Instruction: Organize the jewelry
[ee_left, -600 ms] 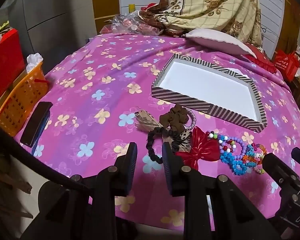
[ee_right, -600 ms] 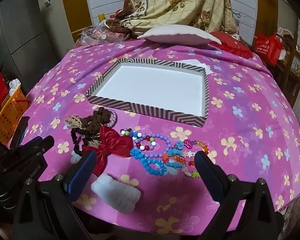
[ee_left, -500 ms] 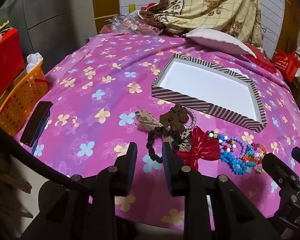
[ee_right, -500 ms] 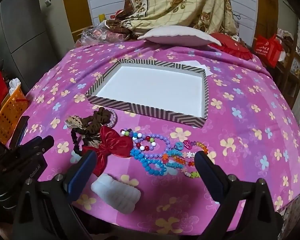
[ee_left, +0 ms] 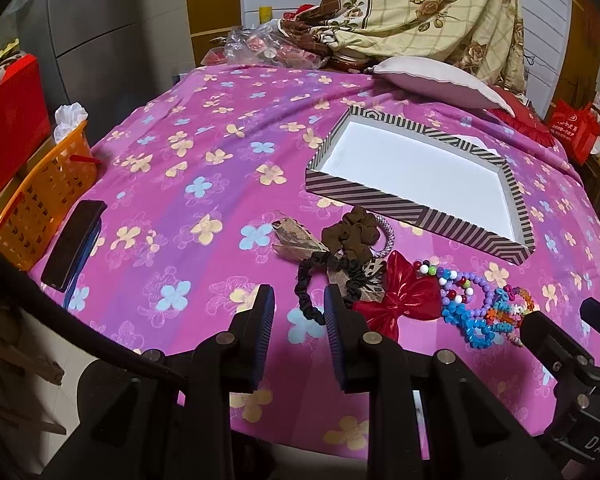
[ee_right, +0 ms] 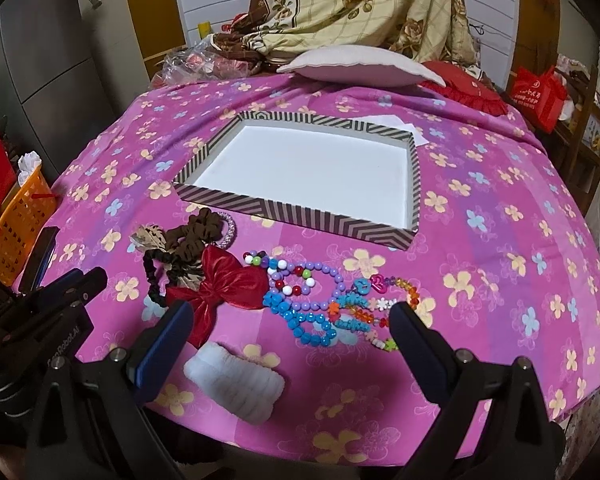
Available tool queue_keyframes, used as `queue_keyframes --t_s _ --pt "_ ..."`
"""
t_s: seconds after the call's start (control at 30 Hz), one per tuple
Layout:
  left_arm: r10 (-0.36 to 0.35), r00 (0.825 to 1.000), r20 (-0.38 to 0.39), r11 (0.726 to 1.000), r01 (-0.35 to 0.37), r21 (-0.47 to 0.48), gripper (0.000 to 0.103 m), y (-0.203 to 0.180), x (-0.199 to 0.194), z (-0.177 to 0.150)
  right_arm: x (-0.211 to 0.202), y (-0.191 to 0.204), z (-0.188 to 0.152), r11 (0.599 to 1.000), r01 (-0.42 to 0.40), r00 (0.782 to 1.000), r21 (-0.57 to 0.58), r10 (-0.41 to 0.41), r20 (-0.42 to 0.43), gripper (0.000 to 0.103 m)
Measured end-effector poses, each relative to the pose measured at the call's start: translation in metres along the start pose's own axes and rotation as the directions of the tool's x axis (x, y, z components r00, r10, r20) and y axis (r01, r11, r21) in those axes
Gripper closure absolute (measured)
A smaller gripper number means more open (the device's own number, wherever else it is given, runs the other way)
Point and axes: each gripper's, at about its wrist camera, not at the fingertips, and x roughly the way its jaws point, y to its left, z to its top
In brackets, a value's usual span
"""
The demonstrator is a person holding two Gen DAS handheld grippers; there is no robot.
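A striped box lid with a white, bare inside [ee_left: 404, 200] [ee_right: 284, 212] lies on the pink flowered cloth. In front of it lie a brown scrunchie [ee_left: 354, 234] [ee_right: 194, 232], a black scrunchie [ee_left: 312, 280] [ee_right: 152, 276], a red bow [ee_left: 404, 296] [ee_right: 224, 284], coloured bead bracelets [ee_left: 476, 308] [ee_right: 320, 304] and a white fuzzy band [ee_right: 236, 384]. My left gripper [ee_left: 299, 312] hovers just before the black scrunchie, jaws narrowly apart and empty. My right gripper [ee_right: 288, 332] is wide open and empty, low over the beads.
An orange basket [ee_left: 40, 196] and a black phone [ee_left: 74, 244] sit at the table's left edge. A pillow [ee_right: 360, 68] and a folded blanket [ee_right: 360, 4] lie at the back. A red bag [ee_right: 540, 92] stands at the far right.
Both grippers have hardly moved. The right view has dipped very slightly. Nothing was picked up or let go.
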Motion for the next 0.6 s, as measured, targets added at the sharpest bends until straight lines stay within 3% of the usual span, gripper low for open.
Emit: queue_keyframes --t_s 0.4,0.6 --pt "0.001 1.000 -0.002 1.000 -0.001 -0.001 0.065 0.0005 -0.0002 -0.0006 0.0018 -0.0004 -0.0014 1.000 -0.003 1.000 -0.001 0.003 0.029 0.003" --pt "0.002 1.000 -0.005 1.000 -0.002 0.002 0.065 0.0007 0.0000 -0.0012 -0.0001 -0.0030 0.0001 1.000 0.012 0.993 -0.014 -0.011 0.115 0.003"
